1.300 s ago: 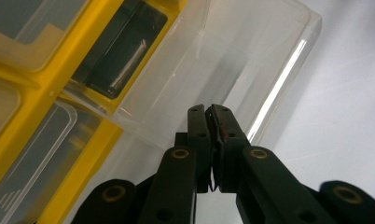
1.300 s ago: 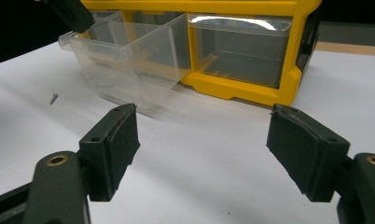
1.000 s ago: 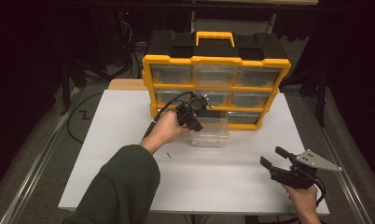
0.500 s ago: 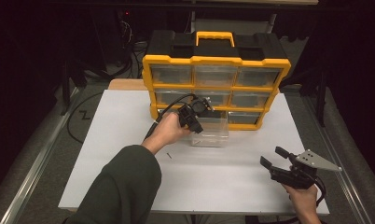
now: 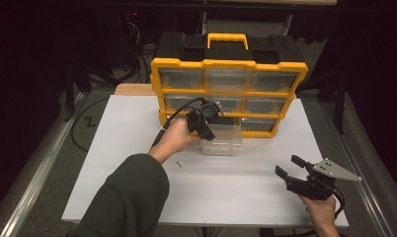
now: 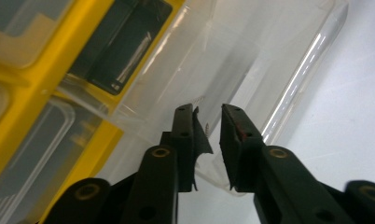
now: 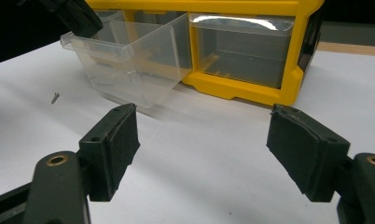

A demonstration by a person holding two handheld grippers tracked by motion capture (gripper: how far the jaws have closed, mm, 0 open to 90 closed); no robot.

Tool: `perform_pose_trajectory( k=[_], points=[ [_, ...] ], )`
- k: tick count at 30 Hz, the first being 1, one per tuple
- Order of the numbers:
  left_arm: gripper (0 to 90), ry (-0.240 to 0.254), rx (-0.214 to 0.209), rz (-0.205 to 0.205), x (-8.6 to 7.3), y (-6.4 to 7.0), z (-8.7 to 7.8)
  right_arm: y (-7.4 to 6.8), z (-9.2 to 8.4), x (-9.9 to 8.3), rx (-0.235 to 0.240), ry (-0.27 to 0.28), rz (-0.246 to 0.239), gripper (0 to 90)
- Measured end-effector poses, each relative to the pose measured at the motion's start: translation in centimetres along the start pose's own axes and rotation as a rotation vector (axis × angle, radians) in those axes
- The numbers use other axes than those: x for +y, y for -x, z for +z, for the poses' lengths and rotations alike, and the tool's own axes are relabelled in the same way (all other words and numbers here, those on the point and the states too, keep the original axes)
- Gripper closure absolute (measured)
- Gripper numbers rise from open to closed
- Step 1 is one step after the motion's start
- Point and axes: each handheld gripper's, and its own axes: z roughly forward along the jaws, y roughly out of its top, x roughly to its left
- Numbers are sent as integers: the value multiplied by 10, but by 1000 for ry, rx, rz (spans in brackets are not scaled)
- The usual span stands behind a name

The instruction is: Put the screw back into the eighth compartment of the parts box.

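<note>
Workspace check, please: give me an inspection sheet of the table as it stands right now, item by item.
Surface: white table top, bare around the work.
Job's things: yellow organiser with clear drawers at the far edge; one clear drawer pulled out, standing on the table against the organiser's bottom row.
Clutter: one small screw loose on the table, near the clear drawer.
Grippers: left hand-held gripper over the clear drawer's open top, jaws slightly apart, nothing clearly held; right hand-held gripper wide open, empty, at the table's near right.
Cables: black cable trailing from the left hand-held gripper.
Surroundings: dark; grey floor and cables behind the table.
</note>
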Motion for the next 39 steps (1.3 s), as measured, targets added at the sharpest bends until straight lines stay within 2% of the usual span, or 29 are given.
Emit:
perform_pose_trajectory(
  k=[4, 10, 14, 21, 24, 34, 37, 39],
  points=[
    [655, 25, 32, 10, -2, 3, -9, 0, 0, 0, -2, 0, 0, 262],
    [578, 60, 37, -7, -10, 3, -20, 0, 0, 0, 1, -1, -7, 262],
    [532, 75, 45, -28, -17, 0, -26, 0, 1, 0, -2, -1, -10, 262],
    [468, 95, 58, -92, -34, -6, -35, 0, 1, 0, 2, -2, -10, 262],
    [454, 89, 57, -106, -41, -8, -36, 0, 1, 0, 2, -5, -5, 262],
    [423, 56, 54, -110, -66, -5, -29, -1, 1, 0, -3, -6, -6, 262],
    [422, 23, 58, -100, -75, -6, -26, -1, 1, 0, -1, -5, -6, 262],
    [423, 15, 50, -113, -81, -6, -22, 0, 1, 0, 0, -4, -5, 262]
  ],
)
